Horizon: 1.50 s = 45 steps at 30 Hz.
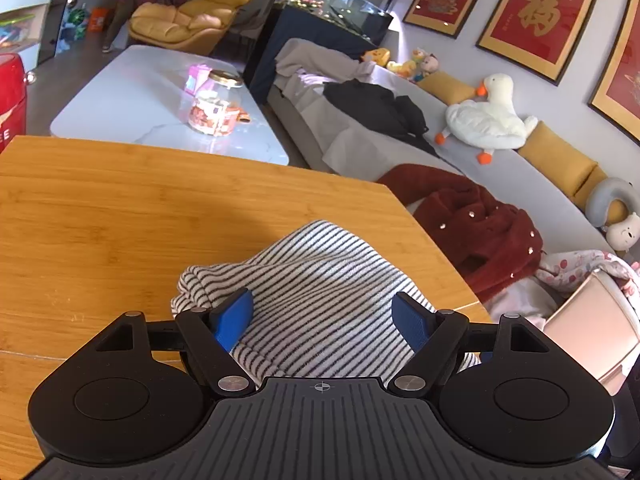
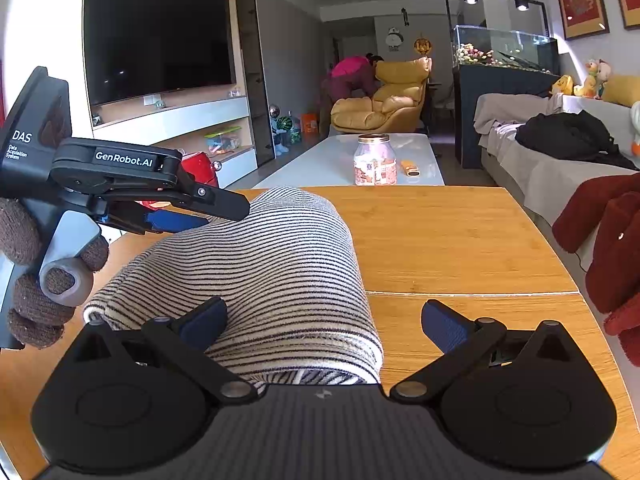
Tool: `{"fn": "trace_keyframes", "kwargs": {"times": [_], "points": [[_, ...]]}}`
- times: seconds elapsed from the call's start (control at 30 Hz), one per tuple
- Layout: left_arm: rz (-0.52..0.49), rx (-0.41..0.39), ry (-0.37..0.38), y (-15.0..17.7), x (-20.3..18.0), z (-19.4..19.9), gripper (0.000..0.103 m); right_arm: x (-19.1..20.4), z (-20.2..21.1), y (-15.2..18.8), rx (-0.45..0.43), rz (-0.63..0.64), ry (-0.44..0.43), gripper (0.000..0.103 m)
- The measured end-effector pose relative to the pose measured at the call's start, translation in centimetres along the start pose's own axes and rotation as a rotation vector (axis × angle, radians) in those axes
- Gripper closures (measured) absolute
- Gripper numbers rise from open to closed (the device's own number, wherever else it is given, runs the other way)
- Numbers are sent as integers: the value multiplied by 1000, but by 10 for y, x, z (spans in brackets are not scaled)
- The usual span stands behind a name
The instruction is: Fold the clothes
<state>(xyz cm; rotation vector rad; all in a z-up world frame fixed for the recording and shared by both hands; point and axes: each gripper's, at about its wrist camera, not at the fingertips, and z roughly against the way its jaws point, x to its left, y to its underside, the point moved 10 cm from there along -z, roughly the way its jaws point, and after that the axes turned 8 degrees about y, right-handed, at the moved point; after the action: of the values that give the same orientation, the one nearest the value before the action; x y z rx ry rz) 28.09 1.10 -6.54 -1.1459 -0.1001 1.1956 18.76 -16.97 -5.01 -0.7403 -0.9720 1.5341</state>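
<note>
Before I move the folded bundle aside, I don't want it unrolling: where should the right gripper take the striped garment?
Grip the striped garment at its rounded folded edge, coming from the bare wooden table on its right; the layers there probably pinch together, and the right gripper is open beside it.

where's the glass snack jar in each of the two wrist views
Left wrist view: the glass jar stands upper left of centre, on the white coffee table, beyond the far edge of the wooden table.
Right wrist view: the jar stands just above centre, on the same white table, beyond the striped garment.
Shared landmark: the yellow armchair behind the white table.
</note>
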Motion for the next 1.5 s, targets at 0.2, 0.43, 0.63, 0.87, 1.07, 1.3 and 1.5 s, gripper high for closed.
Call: {"fn": "trace_keyframes", "kwargs": {"times": [0.2, 0.43, 0.63, 0.87, 1.07, 1.3, 1.5], "points": [[-3, 4, -9, -2, 3, -5, 21, 5, 2, 0, -6, 31, 9, 0], [53, -11, -29, -10, 1, 8, 21, 9, -1, 3, 15, 47, 24, 0], [65, 10, -15, 11, -18, 44, 8, 10, 0, 4, 21, 46, 26, 0], [100, 91, 1, 44, -20, 41, 9, 0, -5, 5, 63, -40, -36, 0], [99, 121, 27, 55, -21, 29, 26, -14, -12, 6, 117, -151, -109, 0], [99, 121, 38, 59, -20, 27, 31, -14, -21, 10, 185, -244, -230, 3], [100, 103, 69, 54, -24, 27, 34, -14, -1, -13, 93, -218, -236, 39]]}}
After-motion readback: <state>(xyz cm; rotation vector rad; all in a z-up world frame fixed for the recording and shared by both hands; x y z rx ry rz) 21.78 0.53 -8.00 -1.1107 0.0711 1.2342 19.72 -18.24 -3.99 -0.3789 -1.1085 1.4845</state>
